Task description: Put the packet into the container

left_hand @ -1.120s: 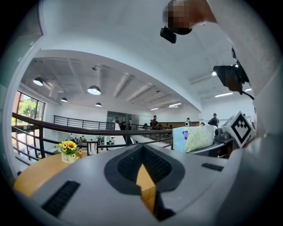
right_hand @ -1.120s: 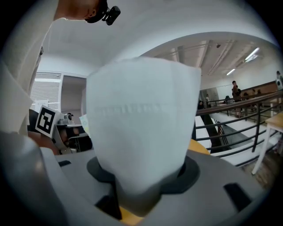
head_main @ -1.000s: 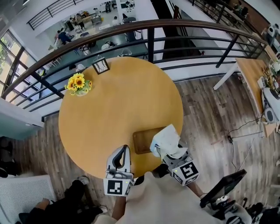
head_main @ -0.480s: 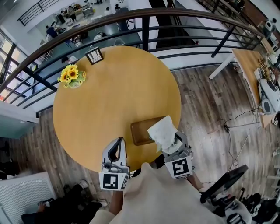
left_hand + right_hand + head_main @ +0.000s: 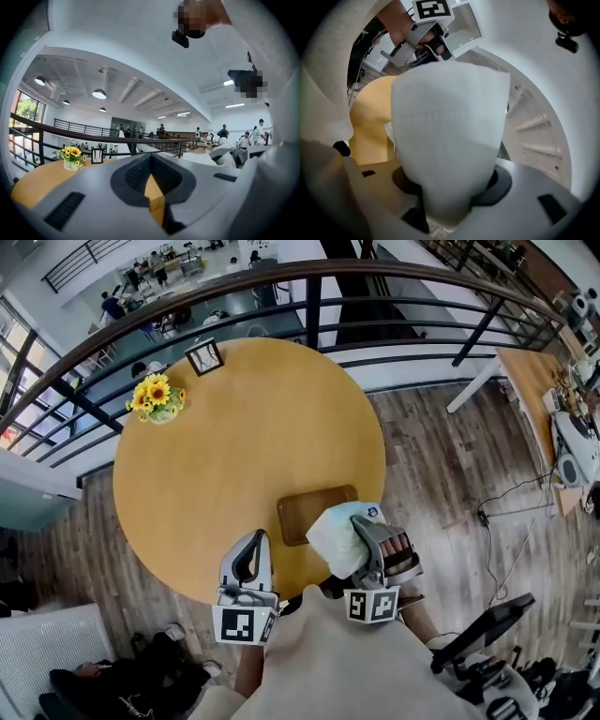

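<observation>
A white packet (image 5: 336, 538) sits between the jaws of my right gripper (image 5: 361, 538), which is shut on it. It hangs just above the near right corner of the brown tray (image 5: 309, 507) on the round wooden table (image 5: 234, 446). In the right gripper view the packet (image 5: 450, 136) fills the middle and hides the tips of the right gripper (image 5: 450, 187). My left gripper (image 5: 259, 542) is at the table's near edge, left of the tray, shut and holding nothing. In the left gripper view the left gripper (image 5: 150, 158) points level across the table.
A vase of sunflowers (image 5: 155, 397) and a small dark picture frame (image 5: 203, 356) stand at the table's far left. A dark railing (image 5: 309, 306) curves behind the table. A second wooden table (image 5: 534, 381) stands to the right, with wood floor between.
My right gripper has rolled over and sunk a little. The packet, which stood up from the jaws, now lies sideways towards the tray's near corner. The left gripper has kept still.
</observation>
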